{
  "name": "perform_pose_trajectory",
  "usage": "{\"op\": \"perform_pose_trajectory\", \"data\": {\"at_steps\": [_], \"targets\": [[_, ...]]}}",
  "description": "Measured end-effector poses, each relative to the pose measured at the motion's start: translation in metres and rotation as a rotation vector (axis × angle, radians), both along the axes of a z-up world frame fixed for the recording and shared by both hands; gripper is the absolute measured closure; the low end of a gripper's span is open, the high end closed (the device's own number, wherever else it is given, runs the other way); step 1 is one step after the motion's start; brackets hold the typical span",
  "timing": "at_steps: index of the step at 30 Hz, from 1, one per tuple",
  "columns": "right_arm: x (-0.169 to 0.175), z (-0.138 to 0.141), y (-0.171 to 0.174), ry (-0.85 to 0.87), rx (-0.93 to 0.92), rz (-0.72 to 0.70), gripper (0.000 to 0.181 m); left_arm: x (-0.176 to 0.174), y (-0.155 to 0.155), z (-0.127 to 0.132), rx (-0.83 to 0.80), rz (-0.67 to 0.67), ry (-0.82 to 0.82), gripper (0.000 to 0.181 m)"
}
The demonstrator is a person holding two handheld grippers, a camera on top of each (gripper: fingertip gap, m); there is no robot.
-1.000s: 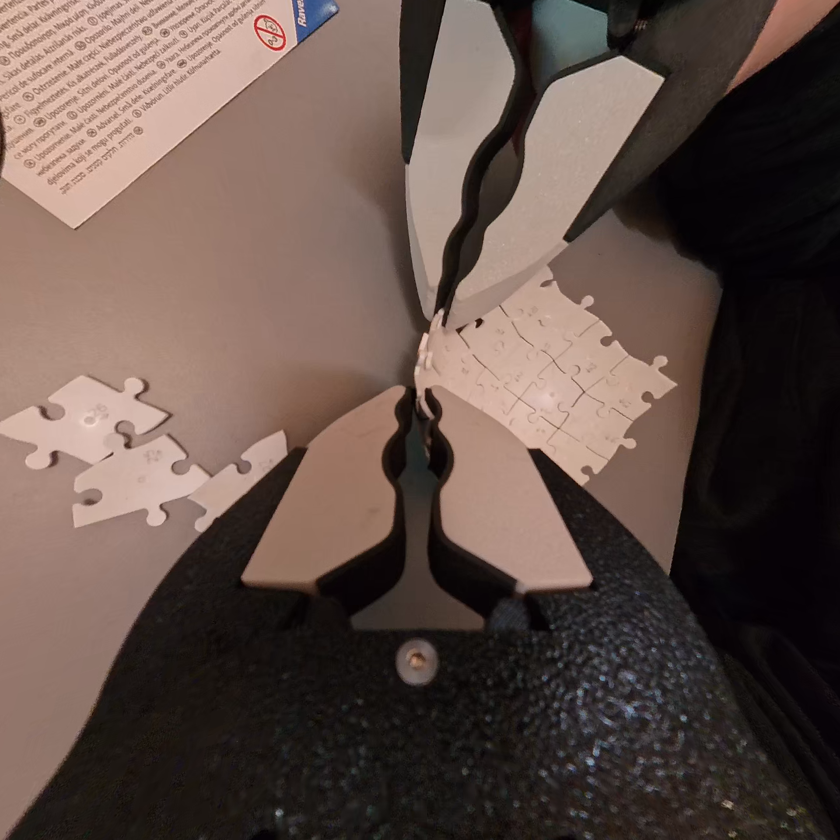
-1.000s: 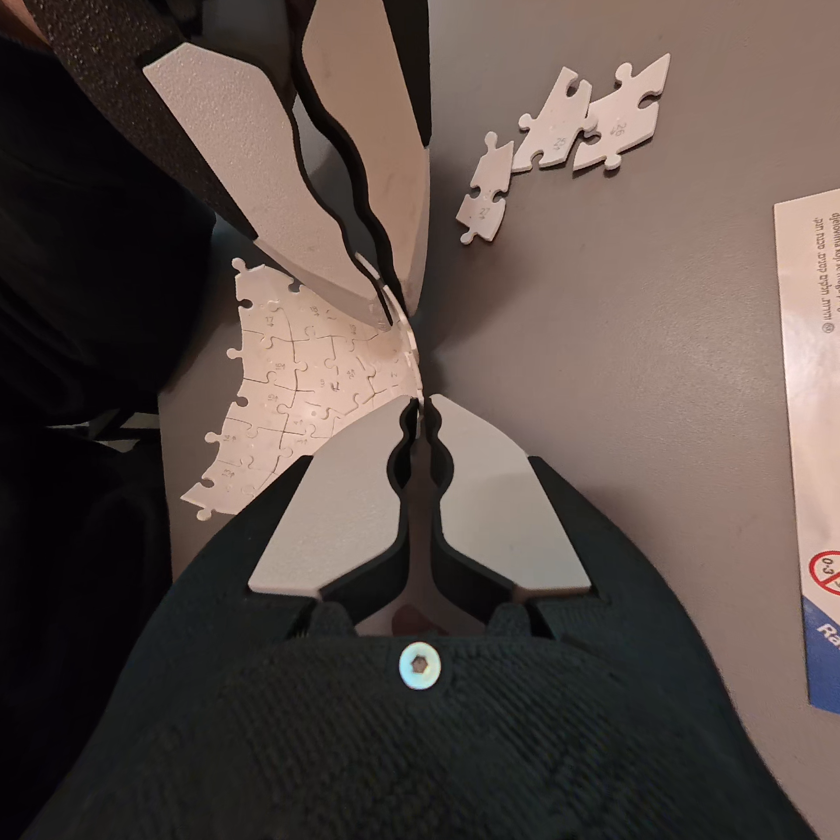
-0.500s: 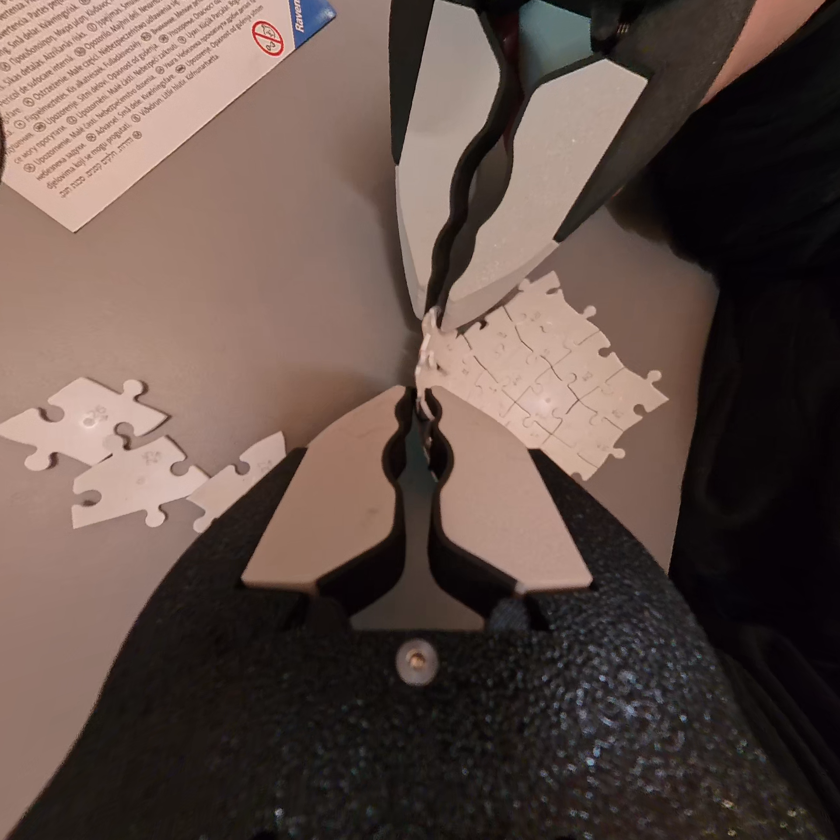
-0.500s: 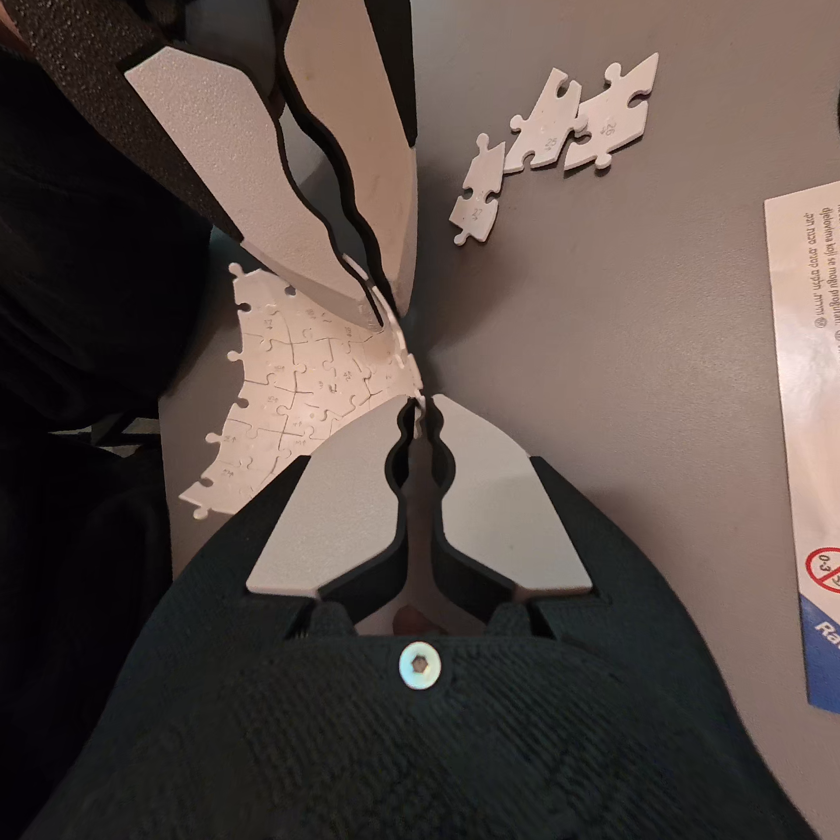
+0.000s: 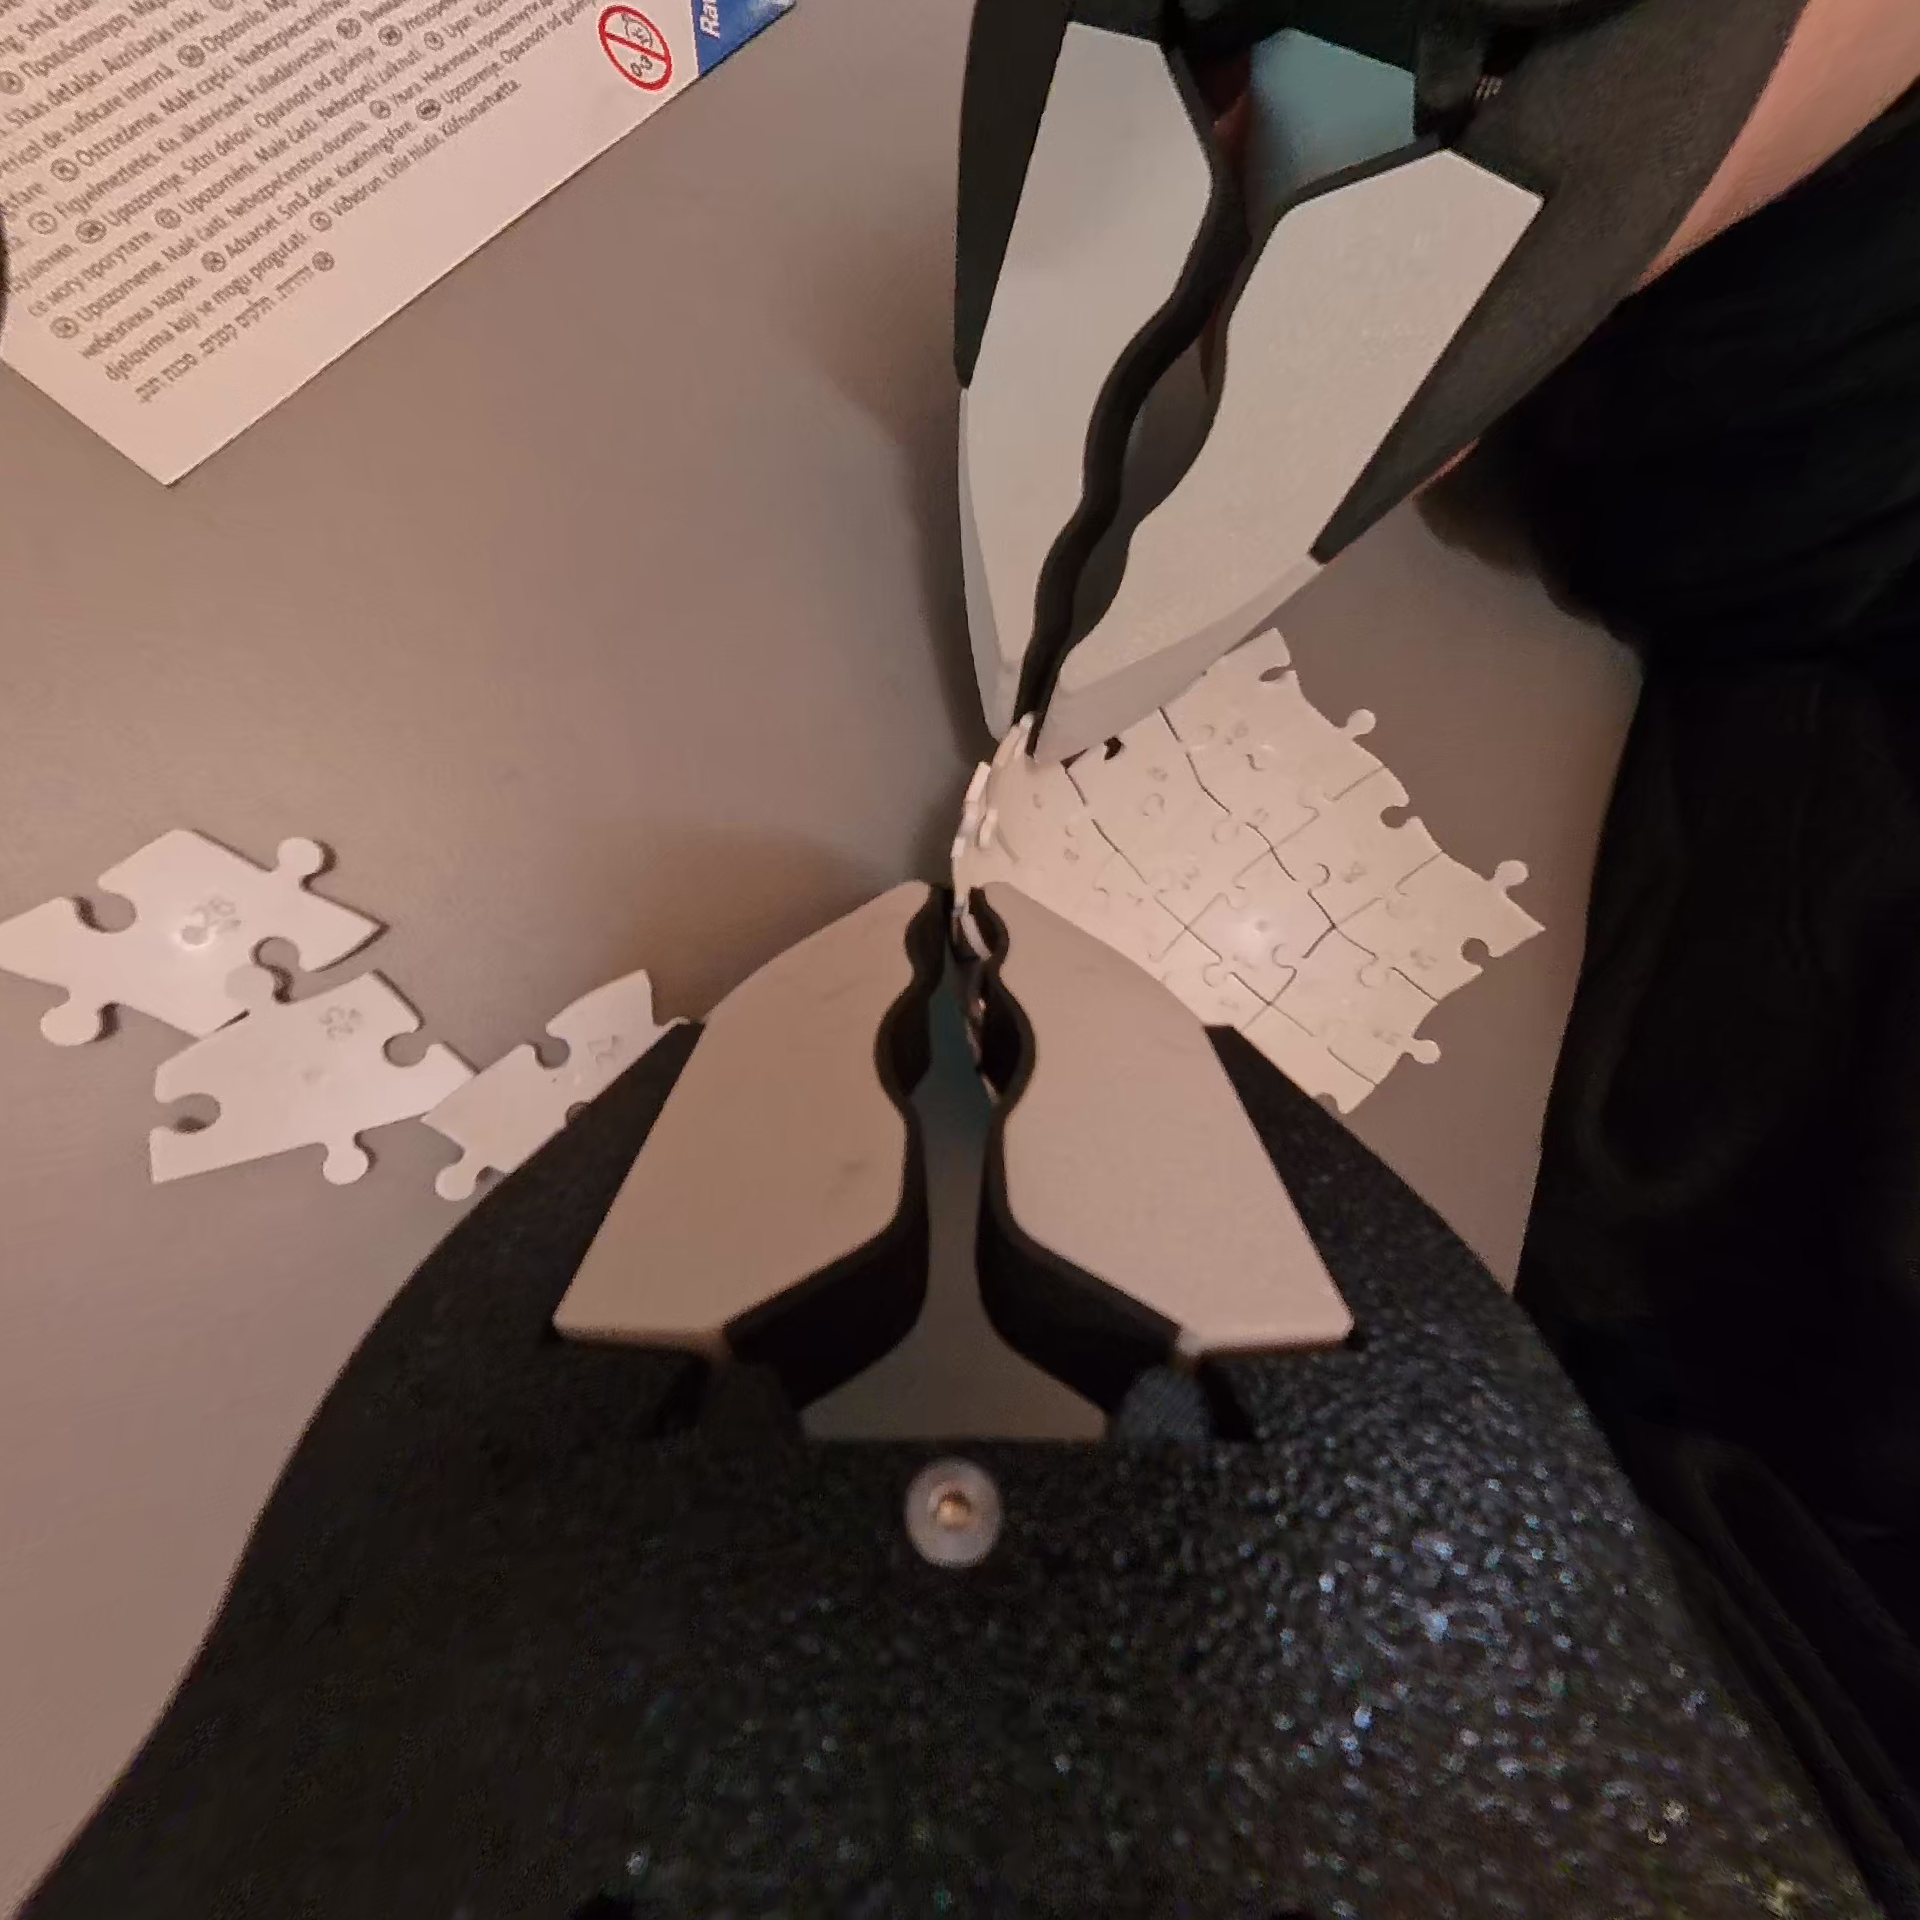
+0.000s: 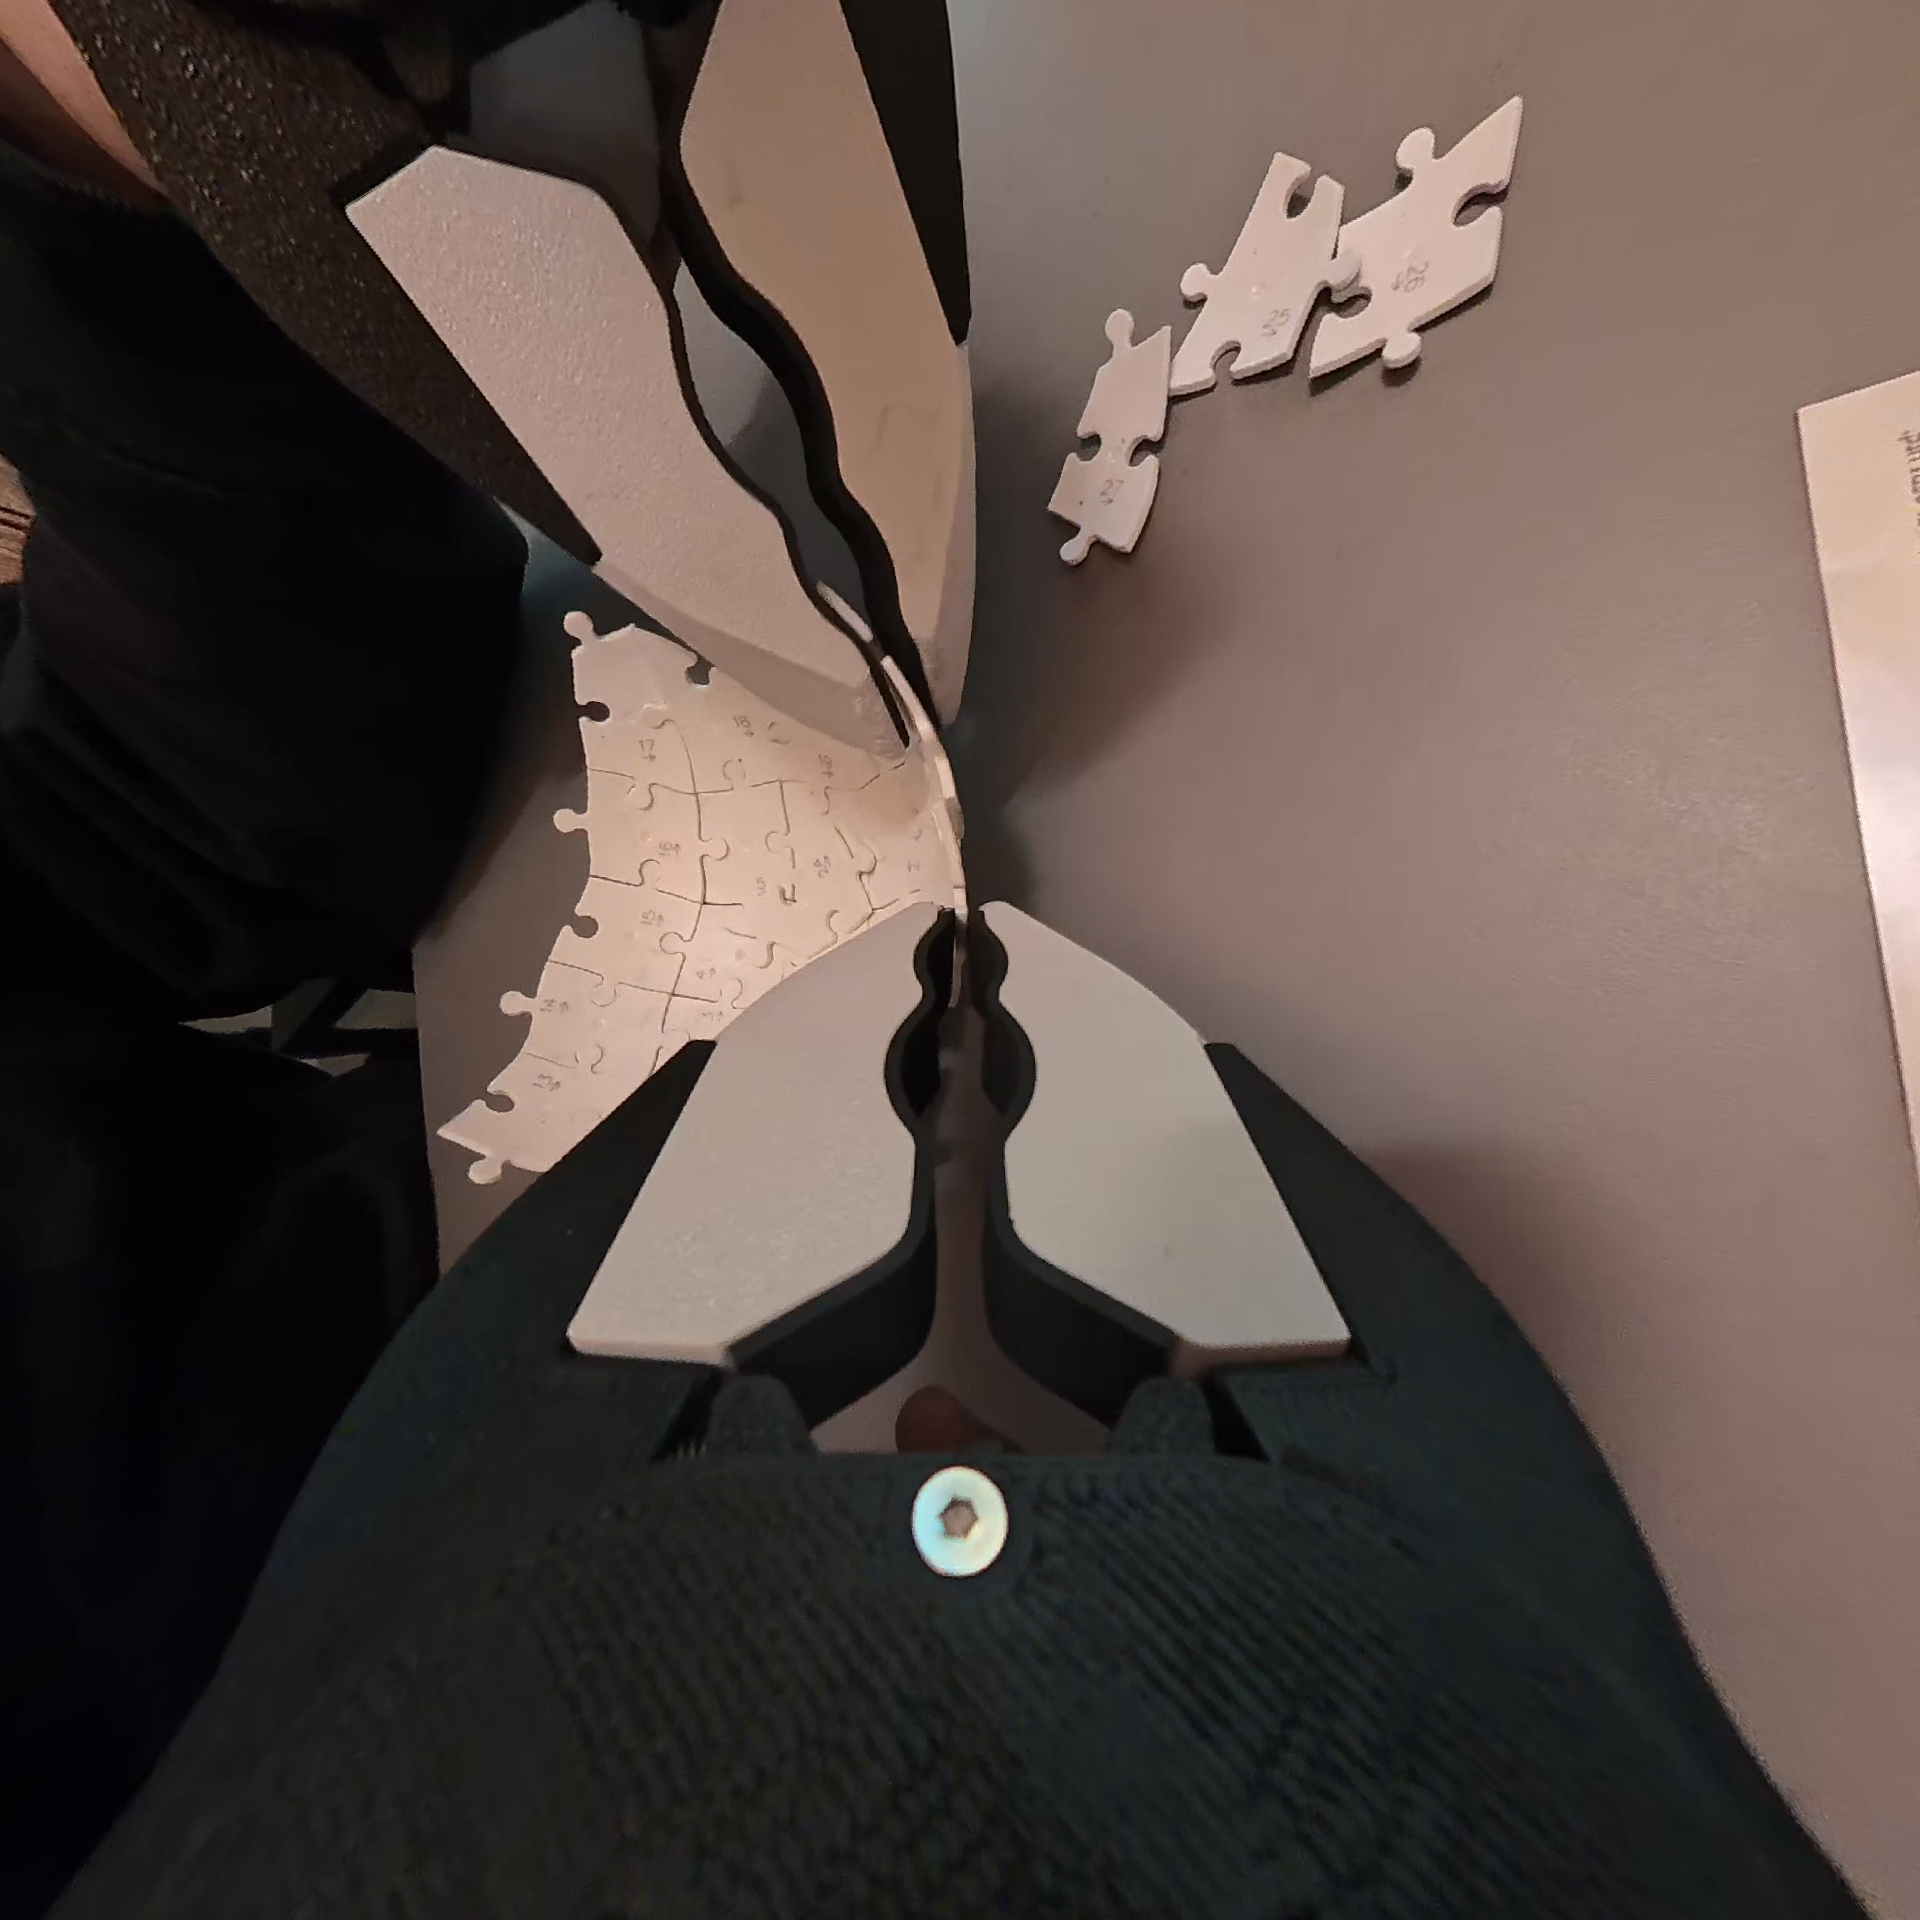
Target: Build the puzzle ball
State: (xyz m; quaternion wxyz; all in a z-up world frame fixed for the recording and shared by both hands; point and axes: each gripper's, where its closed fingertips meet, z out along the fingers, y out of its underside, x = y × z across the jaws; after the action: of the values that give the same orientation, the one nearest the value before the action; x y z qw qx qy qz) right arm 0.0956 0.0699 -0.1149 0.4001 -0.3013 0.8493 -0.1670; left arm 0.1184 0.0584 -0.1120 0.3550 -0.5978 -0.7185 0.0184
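Observation:
A curved white sheet of joined puzzle pieces (image 5: 1247,883) is held above the grey table, its inner side toward both cameras; it also shows in the right wrist view (image 6: 727,873). My left gripper (image 5: 951,920) is shut on one end of its edge. My right gripper (image 6: 961,920) is shut on the same edge from the opposite side. Each gripper shows across from the other: the right gripper (image 5: 1029,727) in the left wrist view, the left gripper (image 6: 914,717) in the right wrist view. Three loose white pieces (image 5: 270,1029) lie on the table; they also show in the right wrist view (image 6: 1278,301).
A white and blue printed sheet (image 5: 312,187) lies flat on the grey table (image 5: 623,623); its edge also shows in the right wrist view (image 6: 1870,727). A person's dark clothing (image 5: 1745,831) borders the table beside the puzzle sheet.
Both grippers keep their hold on the sheet's edge. The two grippers have shifted slightly apart and the sheet has turned a little; the loose pieces stay put.

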Motion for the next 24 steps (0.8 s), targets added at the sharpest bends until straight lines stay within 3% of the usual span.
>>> {"op": "perform_pose_trajectory", "data": {"at_steps": [24], "targets": [[0.0018,-0.0027,-0.0021,-0.160,-0.040,-0.193,0.179,-0.0010,-0.0014,-0.0011,0.048,0.041,0.006,0.177]]}}
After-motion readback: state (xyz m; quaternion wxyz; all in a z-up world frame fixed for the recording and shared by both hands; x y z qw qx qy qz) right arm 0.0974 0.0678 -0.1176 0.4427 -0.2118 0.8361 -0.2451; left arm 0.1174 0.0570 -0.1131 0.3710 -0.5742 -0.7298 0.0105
